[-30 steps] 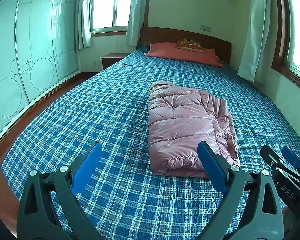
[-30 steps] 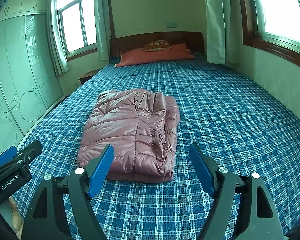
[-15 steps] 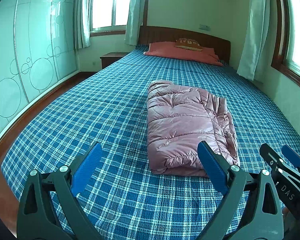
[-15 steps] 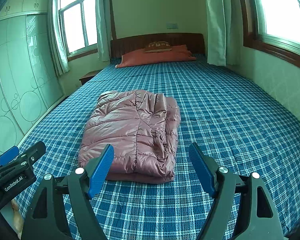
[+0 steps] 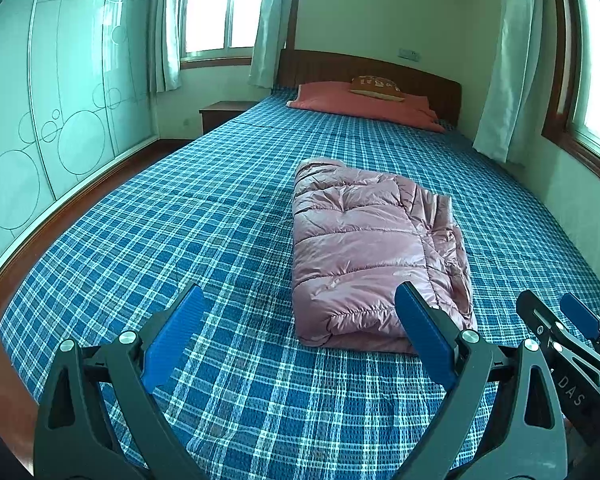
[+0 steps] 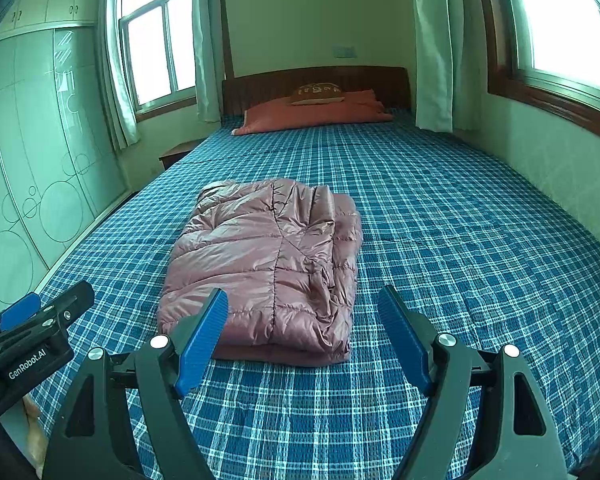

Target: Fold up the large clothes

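A pink quilted down jacket [image 5: 364, 248] lies folded into a compact rectangle on the blue plaid bed [image 5: 180, 220]. It also shows in the right wrist view [image 6: 268, 268]. My left gripper [image 5: 300, 332] is open and empty, held above the bed's near end, to the left of the jacket's near edge. My right gripper [image 6: 304, 332] is open and empty, just in front of the jacket's near edge. Each gripper shows at the edge of the other's view: the right one [image 5: 572, 332], the left one [image 6: 40, 316].
A red pillow [image 5: 360, 106] and a small brown cushion [image 5: 376, 87] lie at the wooden headboard. A wardrobe [image 5: 40, 120] stands left, a nightstand [image 5: 220, 114] by the window. The wall [image 6: 560, 184] and curtains run along the right side of the bed.
Both views have drifted slightly back and up from the jacket. The jacket lies as before. Both grippers stay open and empty.
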The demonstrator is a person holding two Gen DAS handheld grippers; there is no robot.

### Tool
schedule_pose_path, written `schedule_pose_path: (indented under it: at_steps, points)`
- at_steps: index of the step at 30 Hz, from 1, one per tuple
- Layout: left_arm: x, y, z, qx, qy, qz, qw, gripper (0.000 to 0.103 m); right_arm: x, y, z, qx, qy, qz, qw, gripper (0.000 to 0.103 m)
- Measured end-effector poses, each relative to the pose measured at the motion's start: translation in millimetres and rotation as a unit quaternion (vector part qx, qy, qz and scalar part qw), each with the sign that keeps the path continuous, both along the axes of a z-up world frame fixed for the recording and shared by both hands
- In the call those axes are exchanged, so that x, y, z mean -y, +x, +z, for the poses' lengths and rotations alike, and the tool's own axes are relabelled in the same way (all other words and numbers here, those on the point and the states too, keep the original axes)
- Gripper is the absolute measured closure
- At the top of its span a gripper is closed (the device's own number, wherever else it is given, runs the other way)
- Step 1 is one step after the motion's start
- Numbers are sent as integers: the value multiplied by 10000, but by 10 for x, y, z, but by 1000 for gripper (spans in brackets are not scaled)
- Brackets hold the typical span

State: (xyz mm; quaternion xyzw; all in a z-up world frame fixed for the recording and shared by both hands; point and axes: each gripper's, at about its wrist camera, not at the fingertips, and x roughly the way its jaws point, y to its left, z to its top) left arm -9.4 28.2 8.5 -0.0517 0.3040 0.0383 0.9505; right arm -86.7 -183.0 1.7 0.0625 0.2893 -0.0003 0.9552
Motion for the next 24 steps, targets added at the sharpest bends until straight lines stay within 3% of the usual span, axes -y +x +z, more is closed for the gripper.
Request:
schedule_pose_path:
  at_steps: [20, 24]
  points:
    - [2, -24, 66, 174, 102, -88, 9998, 7, -4, -26, 1, 19, -6, 22, 10000, 27]
    - [21, -51, 83, 213, 125, -86, 9997, 2, 2, -33, -2, 21, -7, 23, 10000, 27]
